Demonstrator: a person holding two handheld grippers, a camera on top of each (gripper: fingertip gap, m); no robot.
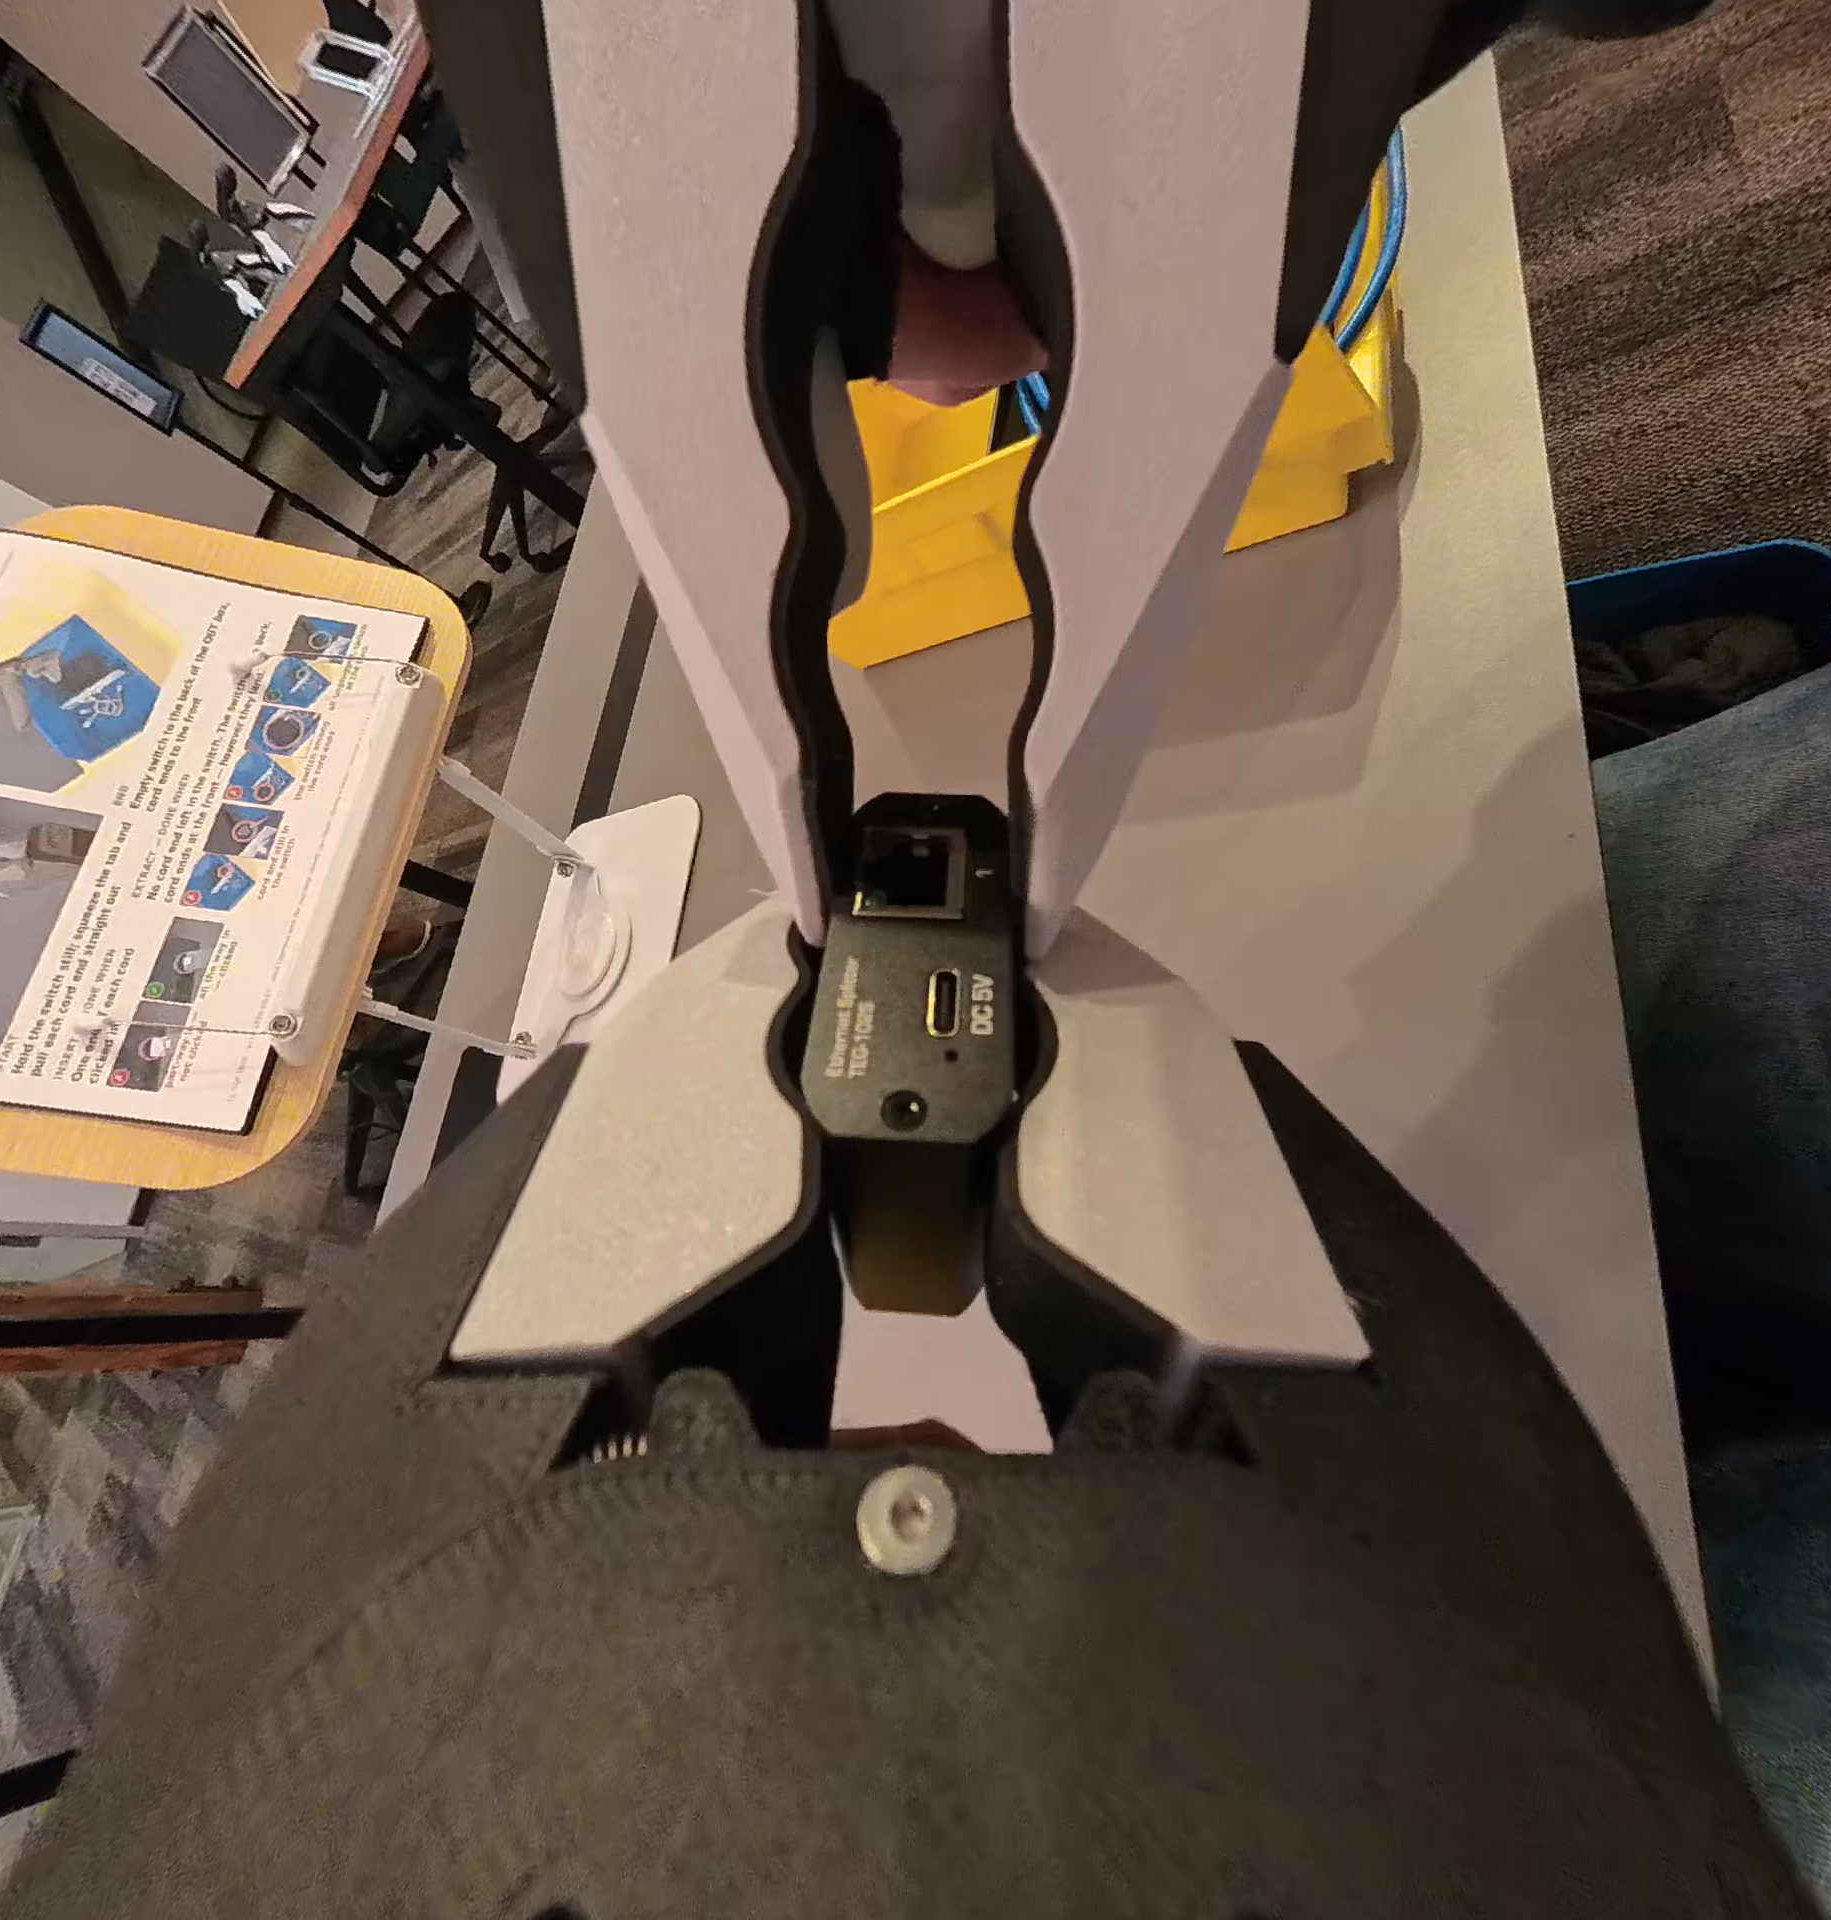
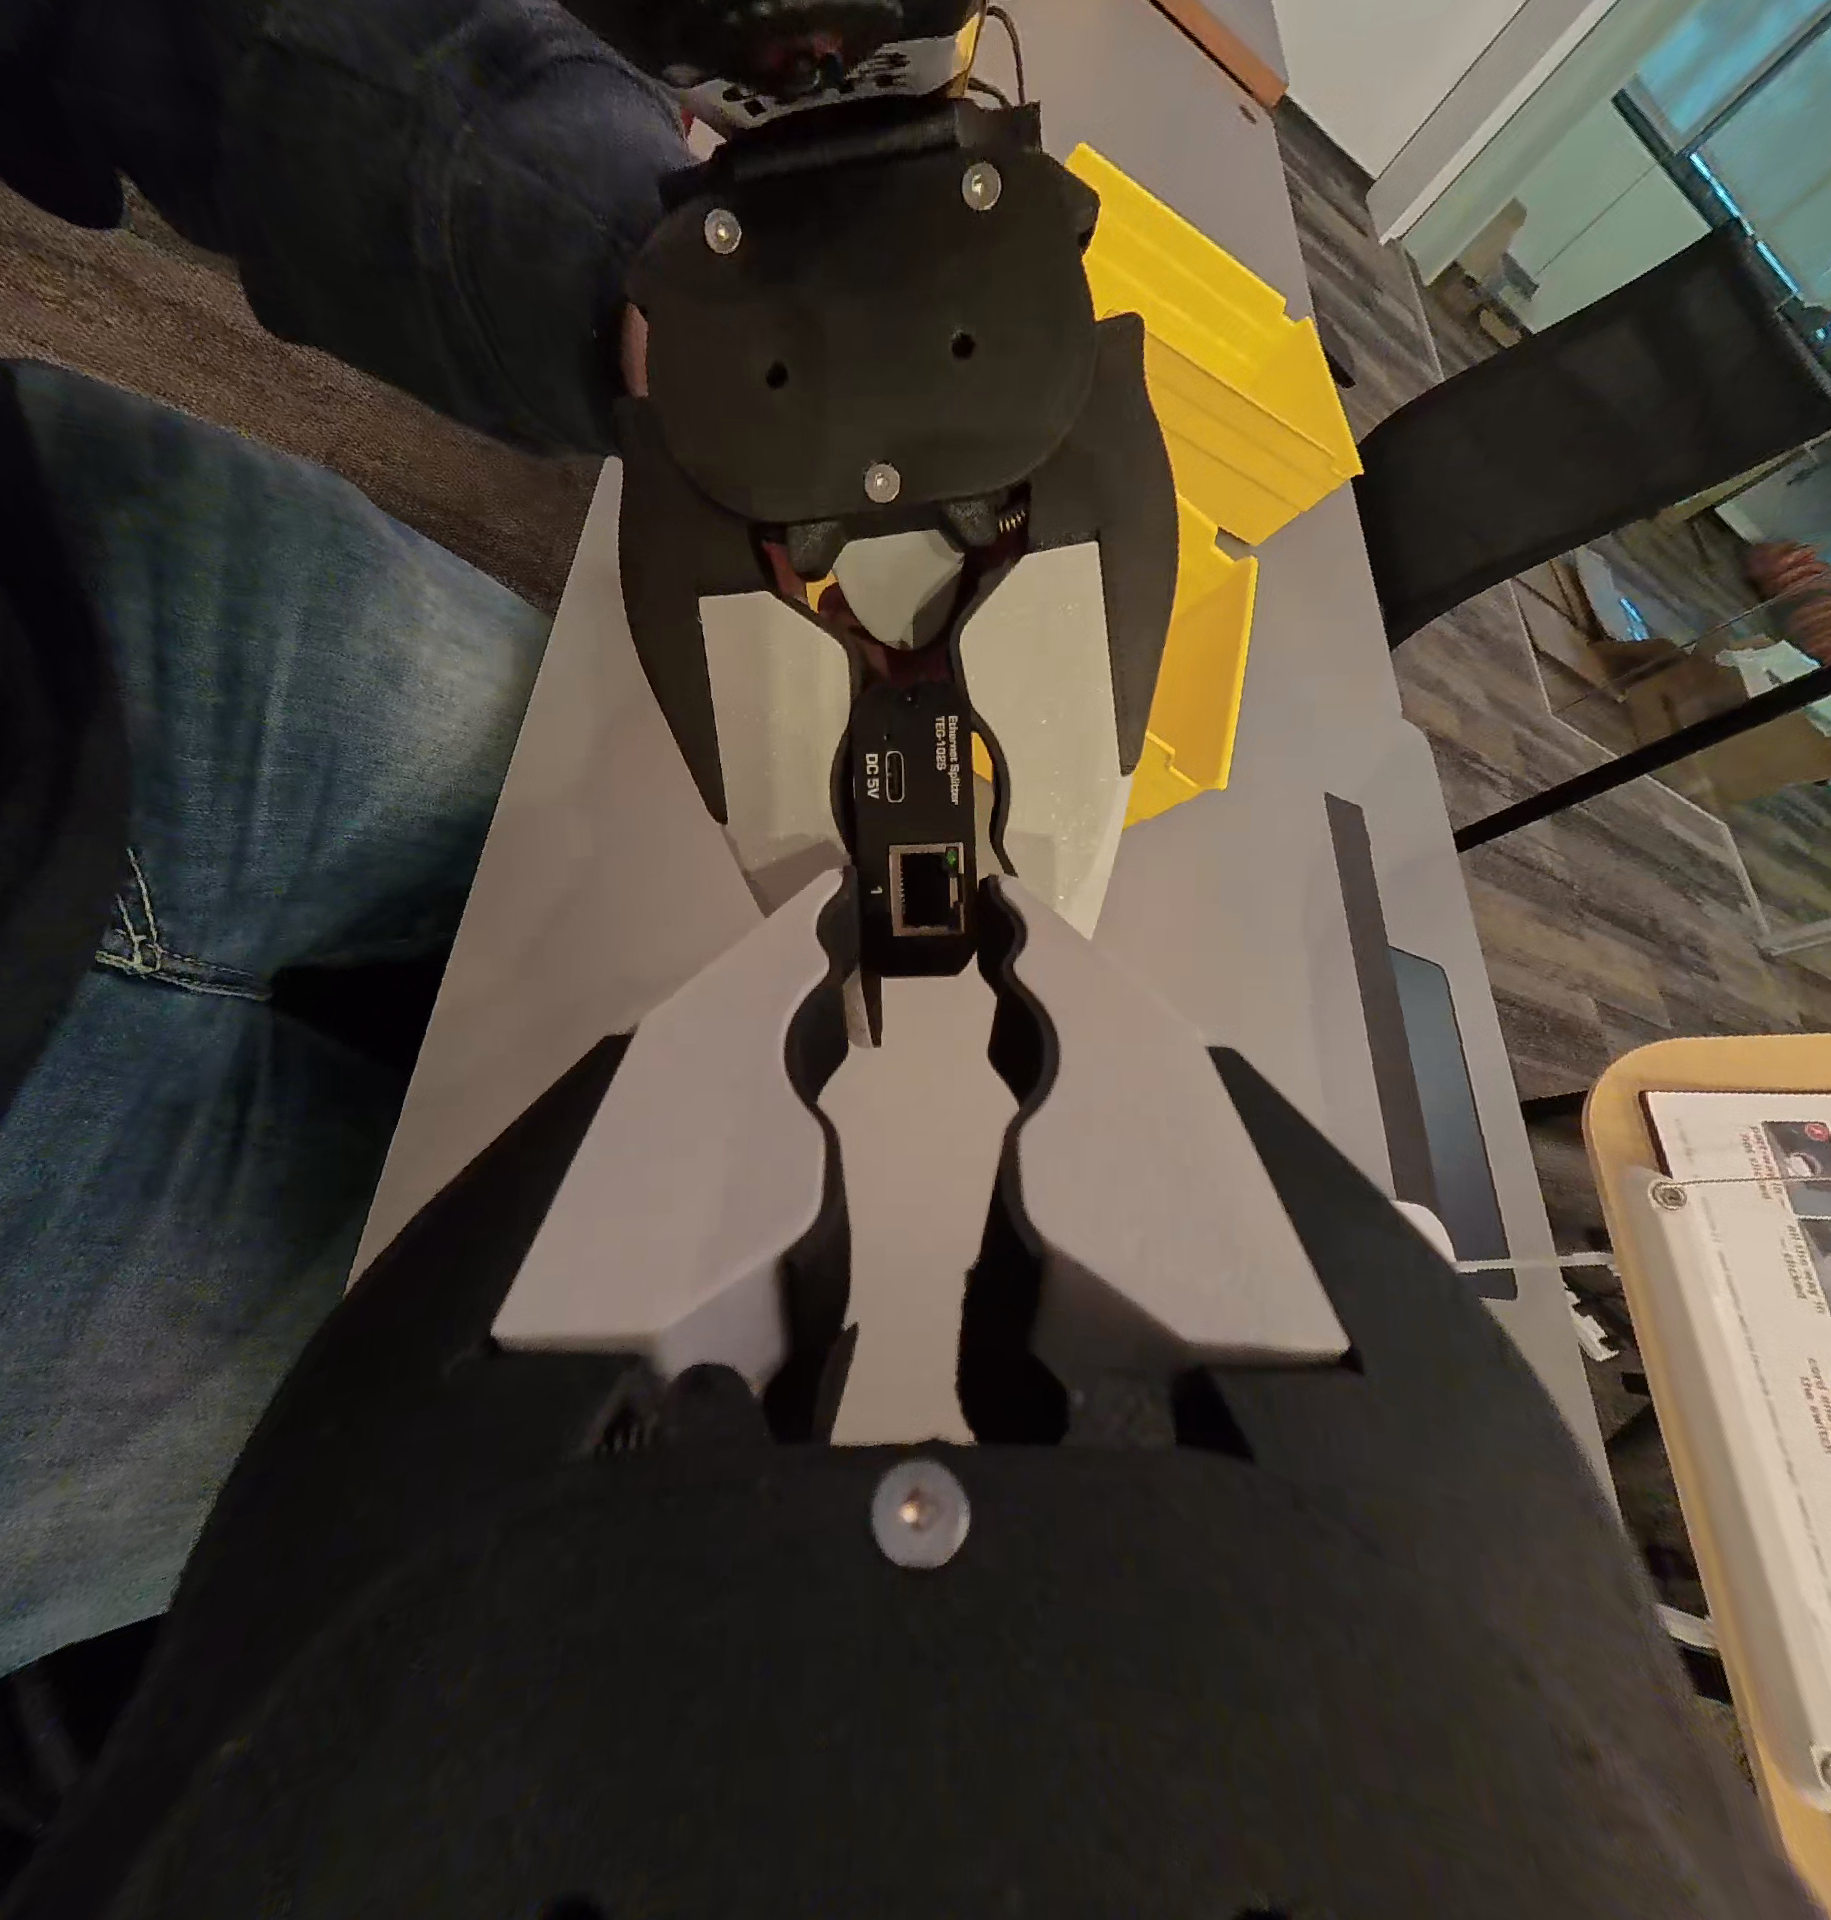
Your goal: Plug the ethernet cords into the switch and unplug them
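Note:
A small black ethernet switch is held above the grey table. One empty port faces up at its end, and no cord is plugged in. My left gripper is shut on the switch body. My right gripper comes from the opposite side, and its fingertips close on the port end of the switch. The right gripper shows from above in the left wrist view. The left gripper shows ahead in the right wrist view. Blue ethernet cords lie in a yellow bin.
The yellow bin stands on the table behind the grippers. A blue bin sits off the table's edge. A wooden stand holds an instruction sheet, which also shows in the right wrist view. A person's jeans leg is beside the table. The tips of both grippers are at nearly the same place.

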